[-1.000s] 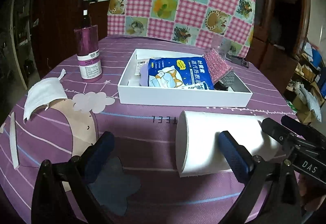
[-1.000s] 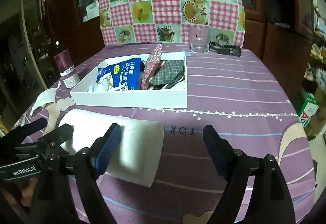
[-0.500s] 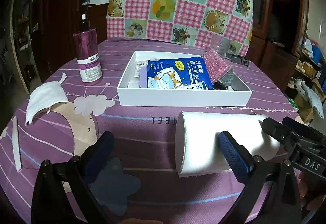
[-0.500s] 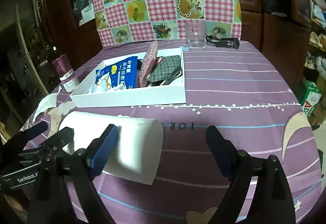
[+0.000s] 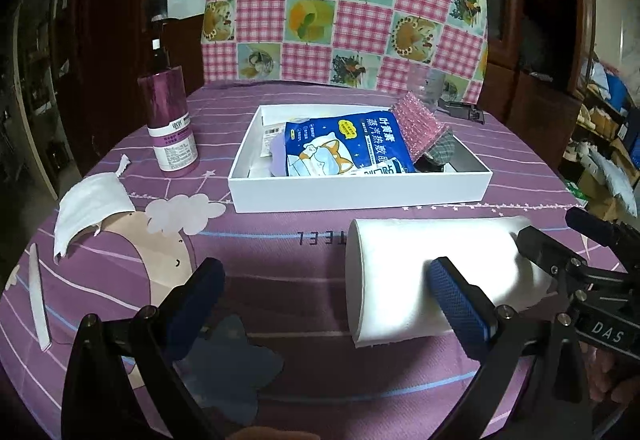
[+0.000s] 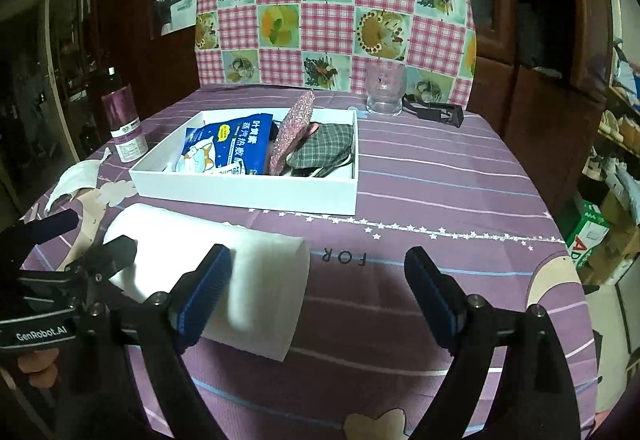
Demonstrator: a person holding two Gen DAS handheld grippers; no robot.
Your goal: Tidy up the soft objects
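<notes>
Risk noted: paper towel roll lies on its side on the purple tablecloth just before the filled white box, between left gripper and right gripper, both spread wide and empty, so an off-centre pinch could crush it or roll it away.

Left gripper spread wide above a purple tablecloth, white paper roll lying on its side by its right finger, white box holding a blue packet, purple bottle left of it, right gripper at the roll's far end.
</notes>
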